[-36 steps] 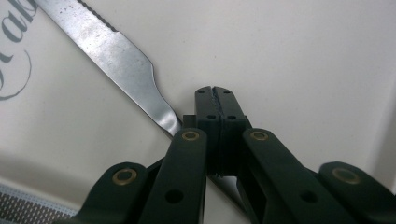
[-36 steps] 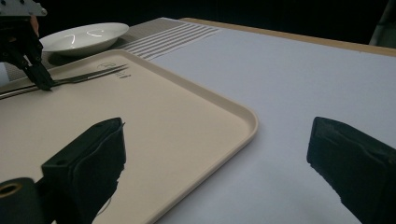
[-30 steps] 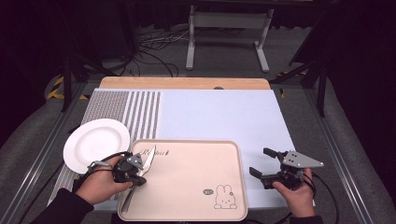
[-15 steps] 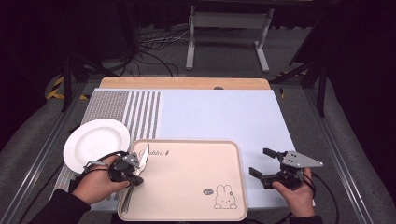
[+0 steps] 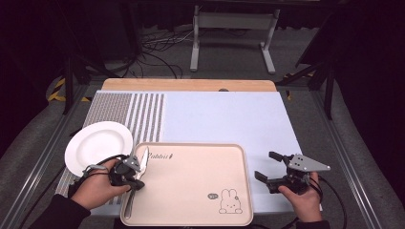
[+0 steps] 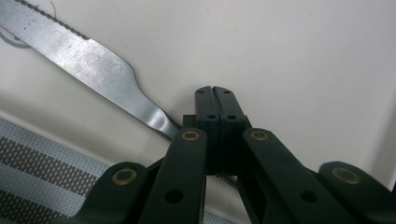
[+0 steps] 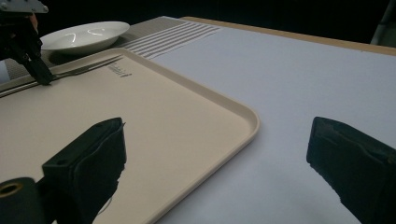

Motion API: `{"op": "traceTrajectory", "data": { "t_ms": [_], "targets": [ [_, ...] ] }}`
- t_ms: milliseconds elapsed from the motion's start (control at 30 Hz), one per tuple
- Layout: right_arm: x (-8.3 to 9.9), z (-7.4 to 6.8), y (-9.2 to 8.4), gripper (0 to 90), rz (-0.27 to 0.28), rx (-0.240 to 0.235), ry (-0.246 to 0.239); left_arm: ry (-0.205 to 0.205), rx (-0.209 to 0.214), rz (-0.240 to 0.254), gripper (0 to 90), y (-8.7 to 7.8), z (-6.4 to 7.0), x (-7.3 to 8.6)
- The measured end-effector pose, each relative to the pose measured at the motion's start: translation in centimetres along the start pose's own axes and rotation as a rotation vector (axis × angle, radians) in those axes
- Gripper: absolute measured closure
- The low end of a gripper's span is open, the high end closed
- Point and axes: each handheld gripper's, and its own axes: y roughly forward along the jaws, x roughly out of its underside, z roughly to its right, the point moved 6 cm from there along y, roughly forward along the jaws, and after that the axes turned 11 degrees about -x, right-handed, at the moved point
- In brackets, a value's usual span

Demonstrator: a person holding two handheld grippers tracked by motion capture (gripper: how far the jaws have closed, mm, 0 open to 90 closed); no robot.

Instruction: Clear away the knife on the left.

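Nearest, a beige tray [image 5: 191, 186] lies at the front edge of the desk [image 5: 224, 119], with a rabbit drawing printed near its front right corner. One knife [image 5: 138, 179] lies in the tray along the left wall, blade pointing away from the person. In the left gripper view the serrated blade [image 6: 79, 56] runs up and to the left, and its narrow neck passes under the black pads.

The left tongs [image 5: 136, 174], held in the left hand [image 5: 98, 188], are pressed together at the tips, just beside the knife neck. The closed tips rest against the tray floor to the right of the neck; whether they pinch the metal cannot be told, as the seam between the pads shows nothing clamped in it.

The right tongs [image 5: 267, 167], held in the right hand [image 5: 301, 198], stand wide apart and grip nothing. They sit over the pale blue mat [image 5: 229, 119] just right of the tray, well apart from the knife.

Farther left, a white plate [image 5: 98, 145] rests on the striped section of the mat, just beside the tray's far left corner. The plate holds nothing.
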Motion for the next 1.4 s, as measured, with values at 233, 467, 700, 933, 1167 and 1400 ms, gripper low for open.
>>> {"op": "traceTrajectory", "data": {
  "t_ms": [233,467,700,933,1167,1400],
  "targets": [
    [0.0,0.0,0.0,5.5,-0.003,0.002,0.0,-0.017,0.003,-0.004,90.0,-0.1,-0.2,0.3],
    [0.0,0.0,0.1,5.5,-0.003,0.002,0.0,-0.023,0.004,-0.004,90.0,-0.2,-0.3,0.5],
    [0.0,0.0,0.2,5.5,-0.003,0.003,-0.001,-0.029,0.006,-0.008,90.0,-0.2,-0.3,0.5],
    [0.2,0.0,0.2,5.4,-0.004,0.001,0.006,-0.033,0.014,0.022,88.4,-0.6,-0.5,0.0],
    [0.2,-0.1,0.1,5.1,-0.002,0.0,0.006,-0.029,-0.028,0.085,66.2,-1.9,-0.7,-0.7],
    [0.2,-0.1,0.1,4.2,-0.004,-0.005,0.0,-0.033,-0.064,0.19,27.5,-2.4,-0.9,-1.3]
  ]
}}
